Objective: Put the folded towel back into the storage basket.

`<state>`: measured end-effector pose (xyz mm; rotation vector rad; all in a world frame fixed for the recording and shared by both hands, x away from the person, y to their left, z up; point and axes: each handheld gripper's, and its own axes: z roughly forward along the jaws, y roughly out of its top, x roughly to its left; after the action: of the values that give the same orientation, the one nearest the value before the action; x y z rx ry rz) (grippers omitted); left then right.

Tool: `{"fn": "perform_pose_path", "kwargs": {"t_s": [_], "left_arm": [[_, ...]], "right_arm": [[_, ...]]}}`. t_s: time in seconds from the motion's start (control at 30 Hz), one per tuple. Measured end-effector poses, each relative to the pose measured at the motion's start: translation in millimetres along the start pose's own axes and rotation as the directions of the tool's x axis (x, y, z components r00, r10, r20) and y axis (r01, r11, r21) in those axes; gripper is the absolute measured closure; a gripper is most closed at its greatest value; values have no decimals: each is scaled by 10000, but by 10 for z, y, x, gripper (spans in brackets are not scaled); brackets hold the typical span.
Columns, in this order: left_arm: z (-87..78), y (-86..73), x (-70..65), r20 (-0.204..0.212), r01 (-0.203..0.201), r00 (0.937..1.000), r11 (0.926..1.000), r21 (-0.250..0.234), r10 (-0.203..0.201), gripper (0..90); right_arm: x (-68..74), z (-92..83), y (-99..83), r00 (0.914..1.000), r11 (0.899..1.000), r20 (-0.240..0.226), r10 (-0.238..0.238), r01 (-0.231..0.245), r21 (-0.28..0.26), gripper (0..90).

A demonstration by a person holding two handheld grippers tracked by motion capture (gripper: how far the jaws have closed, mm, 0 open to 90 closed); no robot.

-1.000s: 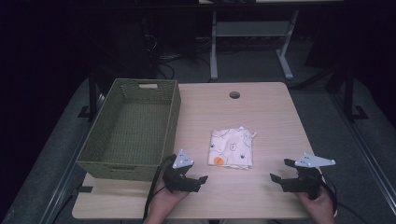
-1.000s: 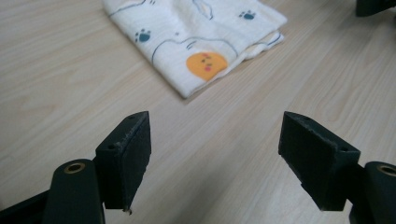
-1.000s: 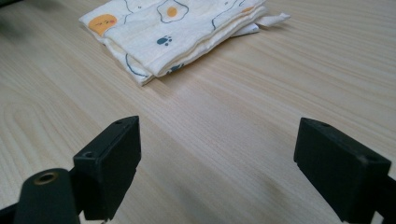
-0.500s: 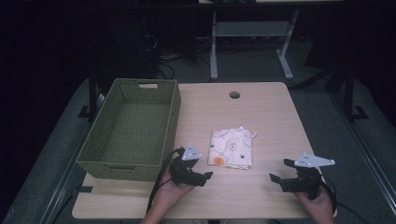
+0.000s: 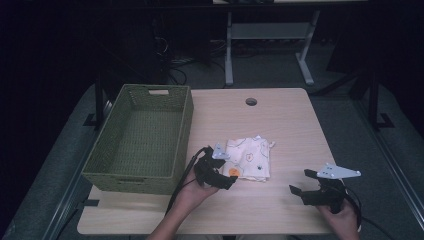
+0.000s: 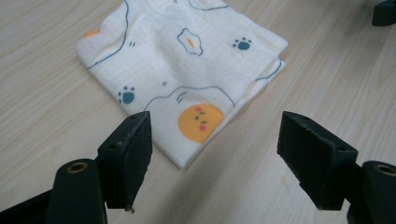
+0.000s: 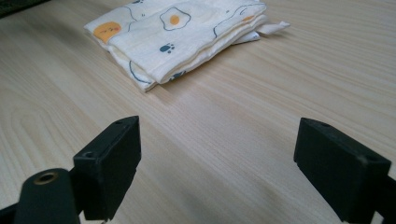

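A folded white cloth (image 5: pixel 250 158) printed with eggs and paw marks lies flat near the middle of the wooden table (image 5: pixel 280 120). My left gripper (image 5: pixel 226 176) hovers at the cloth's near-left corner. It is open, and in the left gripper view the corner of the cloth (image 6: pixel 187 70) with an orange face lies just ahead of its gap (image 6: pixel 219 154). My right gripper (image 5: pixel 300 184) is open over bare wood at the front right, well apart from the cloth (image 7: pixel 182 32), which lies farther off in its own view. Nothing sits between its jaws (image 7: pixel 219 163).
A green woven basket (image 5: pixel 186 125) stands empty on the table's left side, close to my left hand. A round cable hole (image 5: pixel 251 101) sits near the far edge. Dark floor, cables and a white desk frame (image 5: pixel 265 45) lie beyond the table.
My left gripper has moved forward and to the right, up to the cloth's near-left corner. The right gripper has stayed where it was.
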<state>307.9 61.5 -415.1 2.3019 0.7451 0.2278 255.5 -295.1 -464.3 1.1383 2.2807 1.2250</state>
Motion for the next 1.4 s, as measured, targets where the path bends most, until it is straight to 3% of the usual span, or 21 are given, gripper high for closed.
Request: {"fn": "perform_pose_path", "kwargs": {"t_s": [0.73,1.13,1.4], "left_arm": [[270,448,110,6,-248,9997,9974,678,248,291],[490,588,98,149,-378,9992,9932,1098,364,292],[647,672,139,109,-255,9996,9893,1434,242,295]], "right_arm": [[-13,-24,1,10000,9999,-26,60,-61,-130,145],[-13,-29,5,10000,9998,-60,70,-71,-162,145],[-18,-31,8,9999,9998,-91,91,-93,-201,145]]}}
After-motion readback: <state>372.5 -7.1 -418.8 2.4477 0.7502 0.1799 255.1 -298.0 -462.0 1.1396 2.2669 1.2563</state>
